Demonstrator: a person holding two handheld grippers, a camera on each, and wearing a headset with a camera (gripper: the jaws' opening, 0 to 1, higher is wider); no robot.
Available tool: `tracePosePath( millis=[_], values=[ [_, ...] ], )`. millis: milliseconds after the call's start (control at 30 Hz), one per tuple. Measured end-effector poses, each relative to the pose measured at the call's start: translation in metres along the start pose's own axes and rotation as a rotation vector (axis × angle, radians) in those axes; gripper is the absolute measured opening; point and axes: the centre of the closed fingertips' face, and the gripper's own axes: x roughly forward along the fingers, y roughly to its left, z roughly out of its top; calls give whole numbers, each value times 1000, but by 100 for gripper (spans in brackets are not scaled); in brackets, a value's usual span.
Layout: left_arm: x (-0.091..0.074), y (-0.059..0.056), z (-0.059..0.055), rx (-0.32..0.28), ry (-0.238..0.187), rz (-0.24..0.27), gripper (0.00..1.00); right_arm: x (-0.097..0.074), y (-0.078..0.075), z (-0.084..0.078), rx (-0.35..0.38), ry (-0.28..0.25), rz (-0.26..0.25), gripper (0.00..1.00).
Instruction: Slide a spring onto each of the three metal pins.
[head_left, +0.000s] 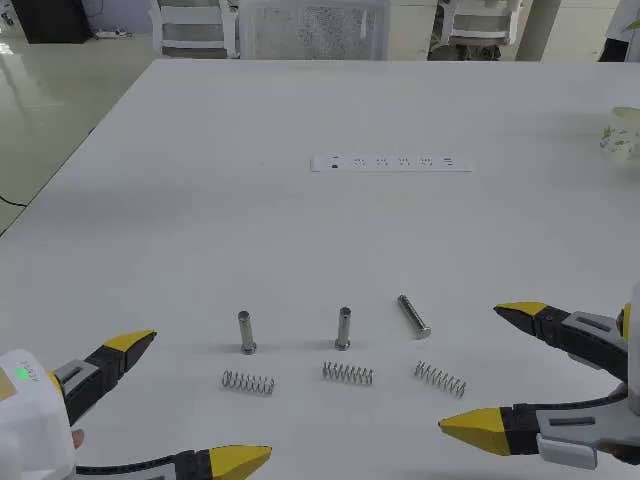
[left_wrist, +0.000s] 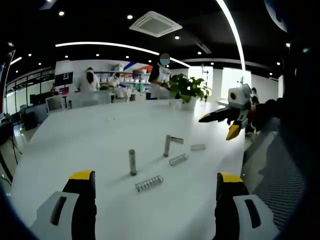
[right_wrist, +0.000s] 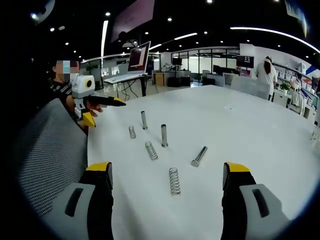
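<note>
Three metal pins sit in a row on the white table: the left pin (head_left: 247, 332) and the middle pin (head_left: 343, 328) stand upright, while the right pin (head_left: 413, 316) lies on its side. A spring lies in front of each: the left spring (head_left: 248, 381), the middle spring (head_left: 348, 373) and the right spring (head_left: 440, 378). My left gripper (head_left: 195, 400) is open at the near left, apart from the left spring. To the right of the right spring, my right gripper (head_left: 478, 368) is open and holds nothing. The right gripper view has the right spring (right_wrist: 174, 181) and the lying pin (right_wrist: 198, 156) just ahead of the jaws.
A white power strip (head_left: 390, 163) lies across the middle of the table, well beyond the pins. A potted plant (head_left: 622, 135) stands at the right edge. Chairs (head_left: 195, 25) line the far side. People stand in the office background.
</note>
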Motion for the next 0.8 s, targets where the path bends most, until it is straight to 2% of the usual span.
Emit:
tracePosePath(
  millis=[800],
  values=[
    [-1,2,1,4,-1,-1,98,0,2,0,-1,2,2,92]
  ],
)
